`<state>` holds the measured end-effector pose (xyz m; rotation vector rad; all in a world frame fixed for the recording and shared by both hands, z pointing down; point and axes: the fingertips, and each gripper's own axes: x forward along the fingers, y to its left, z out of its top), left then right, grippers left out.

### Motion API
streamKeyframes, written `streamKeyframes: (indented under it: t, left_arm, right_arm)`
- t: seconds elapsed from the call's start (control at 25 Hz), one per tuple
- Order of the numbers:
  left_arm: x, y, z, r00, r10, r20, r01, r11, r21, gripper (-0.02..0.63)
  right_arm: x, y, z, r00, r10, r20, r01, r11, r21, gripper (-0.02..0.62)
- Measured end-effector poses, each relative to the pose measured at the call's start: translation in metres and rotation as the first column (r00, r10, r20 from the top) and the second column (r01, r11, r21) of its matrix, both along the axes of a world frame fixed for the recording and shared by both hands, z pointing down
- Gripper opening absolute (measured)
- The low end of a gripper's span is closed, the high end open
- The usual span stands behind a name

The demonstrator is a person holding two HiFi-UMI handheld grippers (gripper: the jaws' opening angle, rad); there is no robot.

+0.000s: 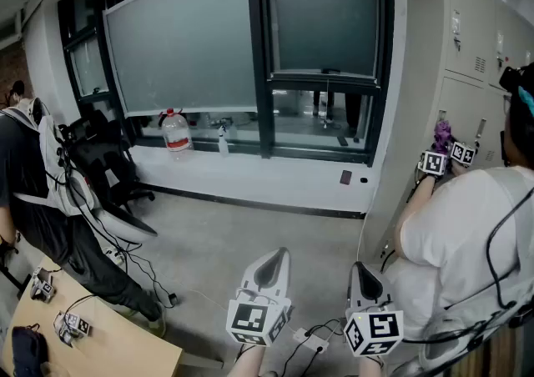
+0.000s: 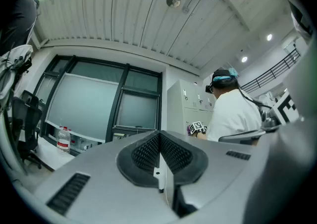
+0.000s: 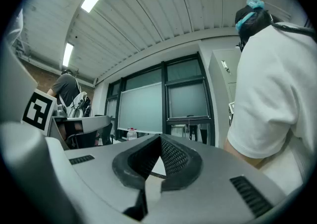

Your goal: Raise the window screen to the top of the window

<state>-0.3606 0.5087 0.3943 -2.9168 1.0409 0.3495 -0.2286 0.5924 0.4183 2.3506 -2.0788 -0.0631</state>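
Two grippers sit low in the head view, far back from the window. The left gripper (image 1: 274, 265) and the right gripper (image 1: 365, 282) both have their jaws pressed together, with nothing between them. The grey window screen (image 1: 325, 27) covers the upper part of the narrow right-hand pane. Its lower edge stops above the sill (image 1: 250, 168), leaving a clear strip of glass beneath. A water bottle (image 1: 176, 132) stands on that sill further left. A person in a white shirt (image 1: 467, 233) stands by the lockers (image 1: 467, 58) at the right.
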Motion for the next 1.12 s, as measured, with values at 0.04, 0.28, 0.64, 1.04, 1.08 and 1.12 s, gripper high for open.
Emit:
streamKeyframes:
  t: [0.04, 0.28, 0.64, 1.04, 1.08, 1.12]
  left_arm:
    - [0.0, 0.001, 0.0, 1.0, 0.002, 0.001, -0.002, 1.0, 0.003, 0.003]
    - [0.005, 0.004, -0.003, 1.0, 0.003, 0.009, -0.003, 1.0, 0.024, 0.003]
    - [0.023, 0.012, 0.005, 0.999, -0.026, 0.019, 0.026, 1.0, 0.006, 0.003]
    - [0.007, -0.004, 0.032, 0.994, -0.108, 0.022, 0.109, 0.993, -0.052, 0.003]
    - [0.003, -0.013, 0.032, 0.993, -0.114, 0.017, 0.114, 0.992, -0.053, 0.003]
    - [0.002, -0.023, 0.034, 0.993, -0.116, 0.016, 0.116, 0.992, -0.051, 0.003]
  right_arm:
    - [0.0, 0.001, 0.0, 1.0, 0.005, -0.001, -0.005, 1.0, -0.001, 0.006]
    - [0.016, 0.008, 0.003, 0.998, 0.03, 0.058, -0.031, 0.999, 0.008, 0.005]
    - [0.033, 0.014, 0.011, 0.998, -0.033, 0.05, 0.033, 0.999, -0.006, 0.005]
    - [0.027, 0.002, 0.047, 0.987, -0.156, 0.028, 0.158, 0.984, -0.088, 0.006]
    - [0.026, -0.004, 0.049, 0.988, -0.15, 0.029, 0.152, 0.984, -0.091, 0.006]
    - [0.028, -0.012, 0.051, 0.989, -0.142, 0.036, 0.145, 0.985, -0.095, 0.006]
